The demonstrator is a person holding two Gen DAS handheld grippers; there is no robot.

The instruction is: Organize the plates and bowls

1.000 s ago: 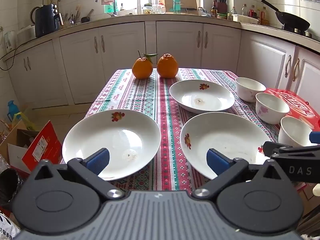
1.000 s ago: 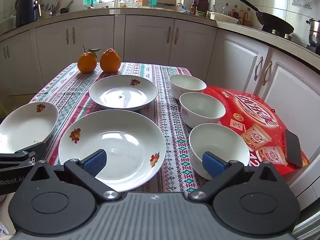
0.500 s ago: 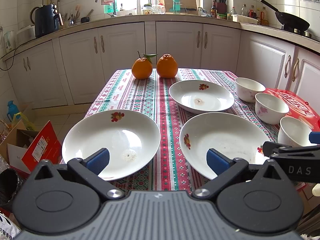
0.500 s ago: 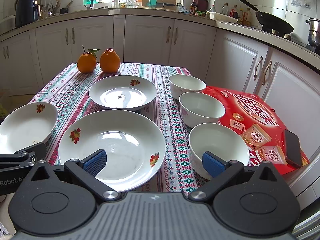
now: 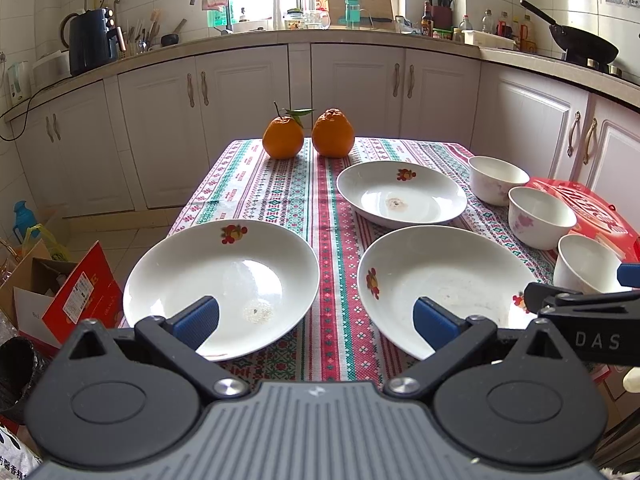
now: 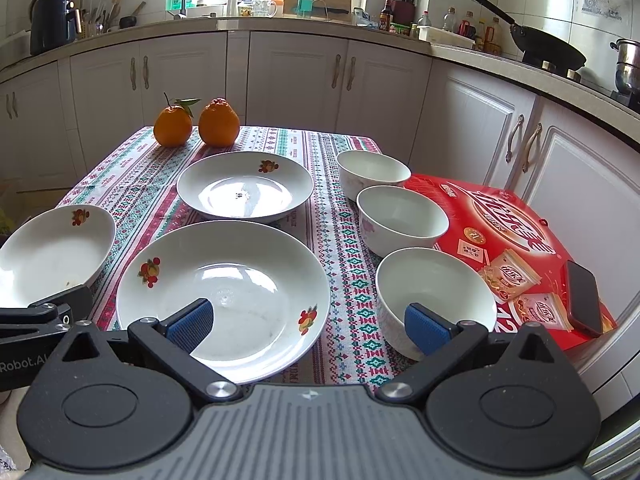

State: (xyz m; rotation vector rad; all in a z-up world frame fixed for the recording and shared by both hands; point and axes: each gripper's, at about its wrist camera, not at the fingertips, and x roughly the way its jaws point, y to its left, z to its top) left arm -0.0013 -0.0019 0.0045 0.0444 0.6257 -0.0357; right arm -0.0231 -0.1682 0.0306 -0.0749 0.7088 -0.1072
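Three white plates with fruit prints lie on the patterned tablecloth: a near left plate (image 5: 224,280) (image 6: 48,252), a near middle plate (image 5: 440,280) (image 6: 224,292) and a far plate (image 5: 400,196) (image 6: 244,188). Three white bowls stand in a row on the right: far bowl (image 6: 372,172), middle bowl (image 6: 400,216), near bowl (image 6: 432,292); they also show in the left wrist view (image 5: 540,216). My left gripper (image 5: 316,322) is open and empty, in front of the gap between the two near plates. My right gripper (image 6: 308,322) is open and empty, between the middle plate and the near bowl.
Two oranges (image 5: 308,132) (image 6: 196,122) sit at the table's far end. A red box (image 6: 516,240) with a phone (image 6: 584,300) on it lies at the right. Cardboard boxes (image 5: 60,296) stand on the floor at the left. Kitchen cabinets (image 6: 300,76) surround the table.
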